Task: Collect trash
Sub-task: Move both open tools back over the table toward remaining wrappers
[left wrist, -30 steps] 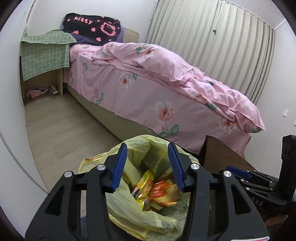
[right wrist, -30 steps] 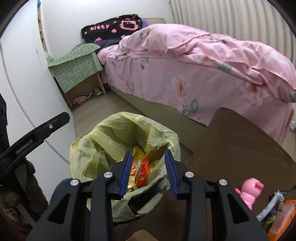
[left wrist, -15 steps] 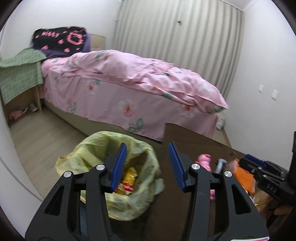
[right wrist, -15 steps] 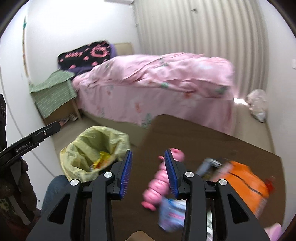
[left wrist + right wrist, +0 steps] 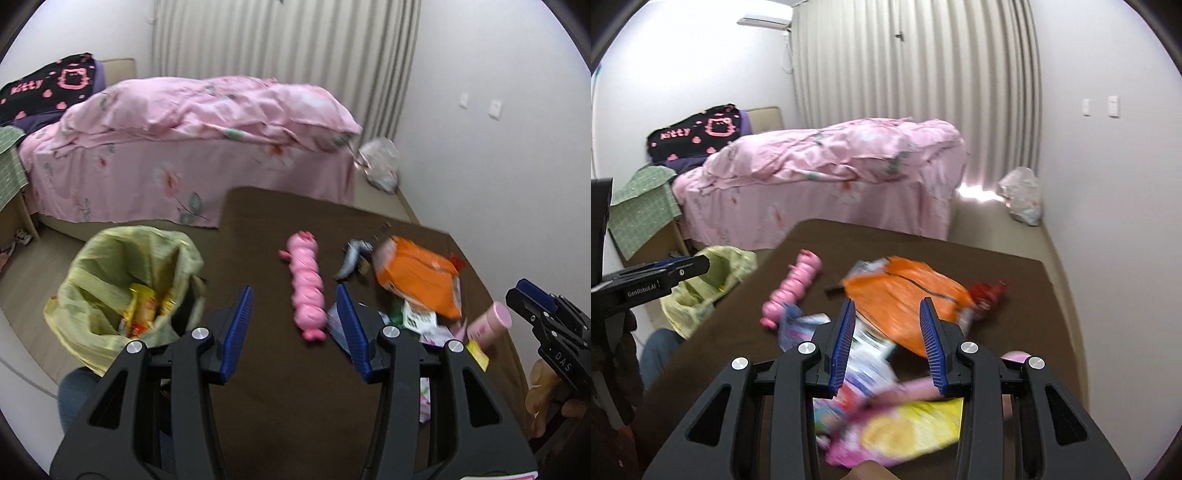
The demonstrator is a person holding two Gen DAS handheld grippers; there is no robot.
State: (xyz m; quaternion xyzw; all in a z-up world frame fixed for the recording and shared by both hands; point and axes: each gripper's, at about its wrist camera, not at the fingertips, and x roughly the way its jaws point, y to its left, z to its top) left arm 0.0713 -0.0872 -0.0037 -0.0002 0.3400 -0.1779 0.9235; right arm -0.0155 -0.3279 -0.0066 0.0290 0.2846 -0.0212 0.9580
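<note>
Orange crinkled plastic wrapper (image 5: 905,299) lies on the brown bench (image 5: 1008,306) just ahead of the right gripper (image 5: 888,341), jaws apart and empty. Left gripper (image 5: 295,328), likewise apart, hovers right of the yellow-green trash bag (image 5: 110,258).

Tabletop (image 5: 280,398) was dark brown. Bin bag (image 5: 96,266) pale yellow-green w/ yellow-red wrappers inside. Toy (image 5: 306,284) pink, snack packet (image 5: 417,277) bright orange. Bed cover (image 5: 207,122) pink w/ floral print; blanket (image 5: 48,85) black w/ pink cat motif & lettering.
</note>
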